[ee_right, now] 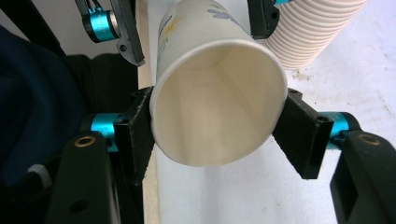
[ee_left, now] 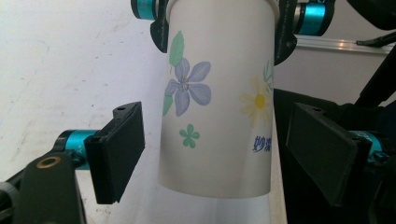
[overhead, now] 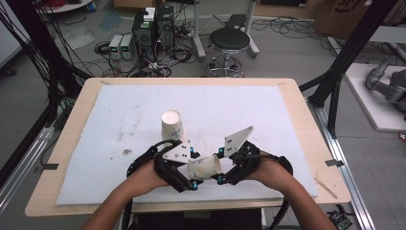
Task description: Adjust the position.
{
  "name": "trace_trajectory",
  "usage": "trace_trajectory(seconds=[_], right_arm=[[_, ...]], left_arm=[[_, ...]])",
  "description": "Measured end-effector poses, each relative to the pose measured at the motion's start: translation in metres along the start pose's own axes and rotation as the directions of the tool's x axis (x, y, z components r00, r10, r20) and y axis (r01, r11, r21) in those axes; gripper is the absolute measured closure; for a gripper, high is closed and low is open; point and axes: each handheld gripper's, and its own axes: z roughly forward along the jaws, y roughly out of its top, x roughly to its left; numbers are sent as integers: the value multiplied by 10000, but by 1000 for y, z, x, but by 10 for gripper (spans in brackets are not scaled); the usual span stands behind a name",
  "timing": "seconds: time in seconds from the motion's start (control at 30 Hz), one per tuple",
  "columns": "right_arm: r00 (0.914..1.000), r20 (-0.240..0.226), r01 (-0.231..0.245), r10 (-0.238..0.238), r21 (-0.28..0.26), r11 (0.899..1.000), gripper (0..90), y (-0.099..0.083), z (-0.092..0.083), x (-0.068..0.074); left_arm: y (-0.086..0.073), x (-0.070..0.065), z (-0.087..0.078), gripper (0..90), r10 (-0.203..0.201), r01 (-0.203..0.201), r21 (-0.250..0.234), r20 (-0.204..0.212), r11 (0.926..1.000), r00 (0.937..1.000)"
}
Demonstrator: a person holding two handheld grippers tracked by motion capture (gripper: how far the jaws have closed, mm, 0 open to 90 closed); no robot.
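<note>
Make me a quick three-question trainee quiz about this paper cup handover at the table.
1. Which tongs grip the flowered paper cup?
2. True or false: the left tongs press on its base.
3. How does the stack of paper cups stand on the white mat?

Key:
1. The right tongs, clamped near the rim.
2. False; their pads flank the cup with gaps either side.
3. Upside down, bottom up, beyond both hands.
</note>
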Motion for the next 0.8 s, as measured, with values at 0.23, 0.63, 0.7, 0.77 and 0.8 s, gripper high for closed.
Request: trace_trajectory(seconds=[0.23, 0.63, 0.7, 0.77, 0.8], right_arm=[[9999, 42, 157, -160, 540, 9984, 349, 7, 2, -1], [9994, 105, 325, -340, 1222, 9920, 349, 11, 10, 0], [9992, 96, 362, -377, 1263, 9913, 349, 12, 10, 0], [9991, 99, 386, -402, 1314, 9906, 349, 12, 11, 0], [9990, 111, 405, -424, 1354, 9900, 349, 13, 11, 0]], left_arm=[[0, 0, 4, 206, 128, -125, 410, -62, 9991, 9999], [3, 0, 13, 236, 225, -223, 913, -12, 9956, 9997], [4, 0, 15, 247, 224, -225, 929, 21, 9954, 9997], [4, 0, 17, 261, 192, -198, 905, 78, 9957, 9998], [4, 0, 18, 269, 173, -183, 897, 117, 9958, 9998]])
